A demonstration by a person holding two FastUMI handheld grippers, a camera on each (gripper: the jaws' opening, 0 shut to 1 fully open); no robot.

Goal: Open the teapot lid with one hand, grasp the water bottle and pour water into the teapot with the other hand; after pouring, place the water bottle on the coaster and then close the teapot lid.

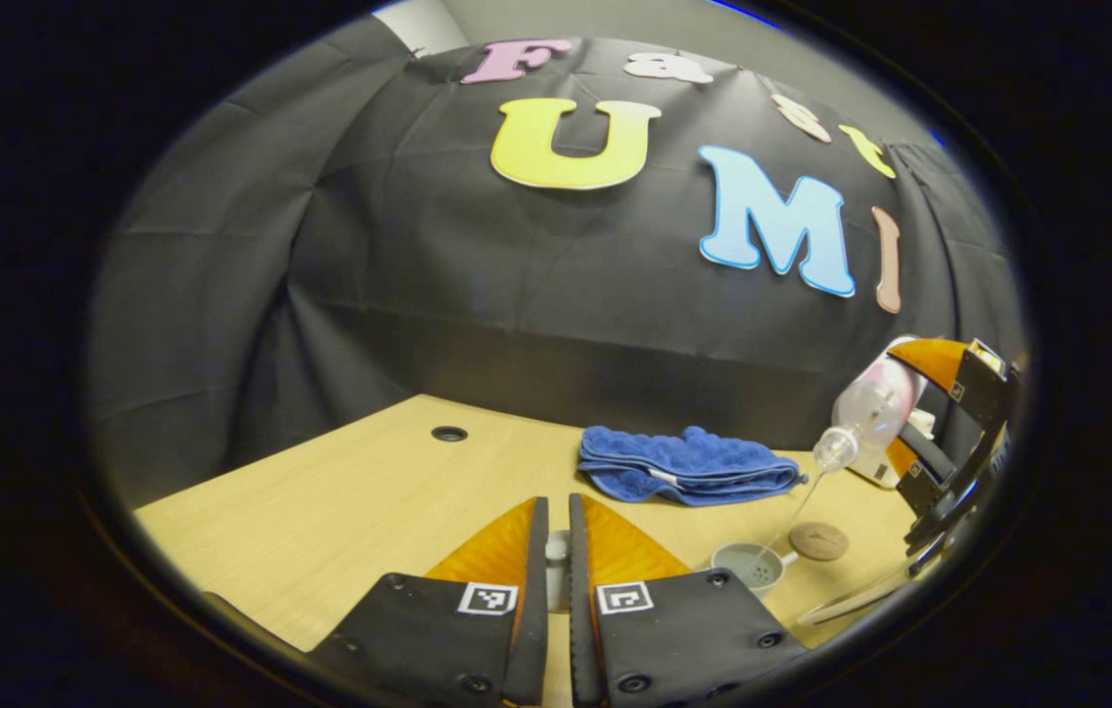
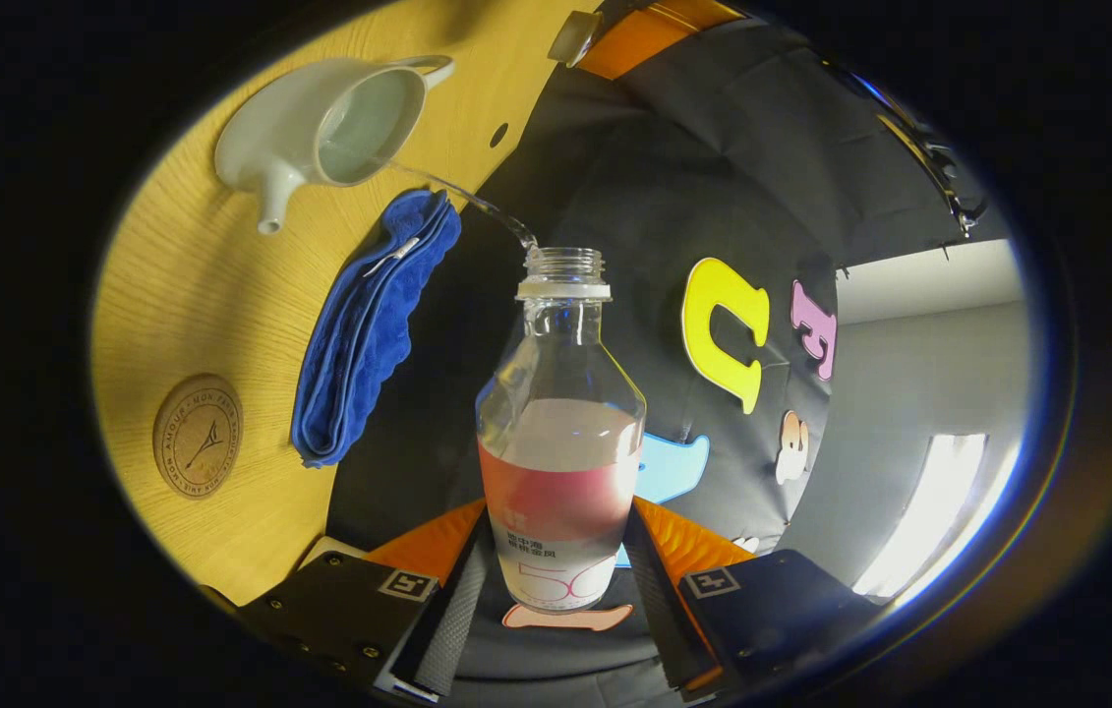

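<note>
Black cloth backs the pale wooden tabletop (image 1: 339, 511). My right gripper (image 2: 560, 580) clamps the water bottle (image 2: 560, 442), tilted so a thin stream arcs into the open teapot (image 2: 320, 128). My left gripper (image 1: 558, 560) pinches the teapot lid (image 1: 556, 551), held aside to keep the mouth clear. The coaster (image 1: 818, 541) waits just beside the teapot, near the blue towel (image 1: 688, 464).

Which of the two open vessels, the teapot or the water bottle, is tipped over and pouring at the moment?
The water bottle, clamped in the right gripper, is tipped and streaming water; the teapot sits upright on the table, receiving it.
</note>
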